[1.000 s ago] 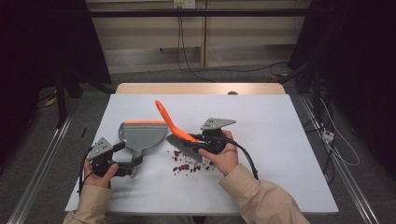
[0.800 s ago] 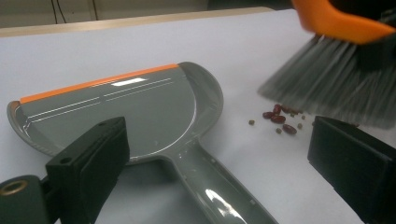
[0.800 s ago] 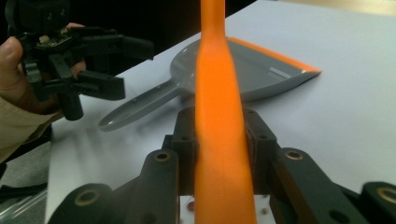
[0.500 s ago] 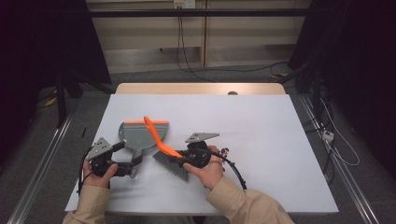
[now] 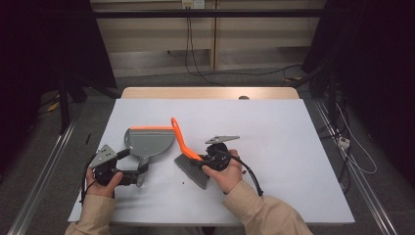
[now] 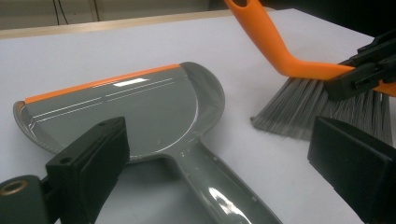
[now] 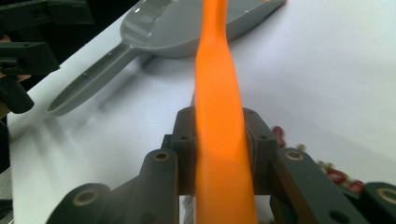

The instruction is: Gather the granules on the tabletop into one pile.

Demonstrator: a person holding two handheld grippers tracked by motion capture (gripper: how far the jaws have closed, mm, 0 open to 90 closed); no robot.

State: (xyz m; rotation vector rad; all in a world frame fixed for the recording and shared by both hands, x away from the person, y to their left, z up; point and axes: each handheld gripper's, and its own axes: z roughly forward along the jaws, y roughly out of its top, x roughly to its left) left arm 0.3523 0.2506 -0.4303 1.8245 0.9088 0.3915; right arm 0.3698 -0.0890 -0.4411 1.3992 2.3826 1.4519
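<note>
A grey dustpan (image 5: 149, 141) with an orange lip lies flat on the white table (image 5: 293, 147), its handle (image 6: 219, 186) pointing back at my left gripper (image 5: 133, 175). The left gripper's jaws stand open on either side of that handle without touching it. My right gripper (image 5: 204, 164) is shut on the orange handle of a hand brush (image 7: 218, 93). The brush's grey bristles (image 5: 192, 169) rest on the table just right of the dustpan. Small red crumbs (image 7: 337, 175) lie by the brush head.
A single red crumb (image 5: 183, 183) lies in front of the bristles. A wooden strip (image 5: 210, 93) runs along the table's far edge. Cables trail across the floor behind, and metal rails flank the table on both sides.
The right gripper has carried the brush left and down over the red crumbs, toward the dustpan. The left gripper and the dustpan have stayed in place.
</note>
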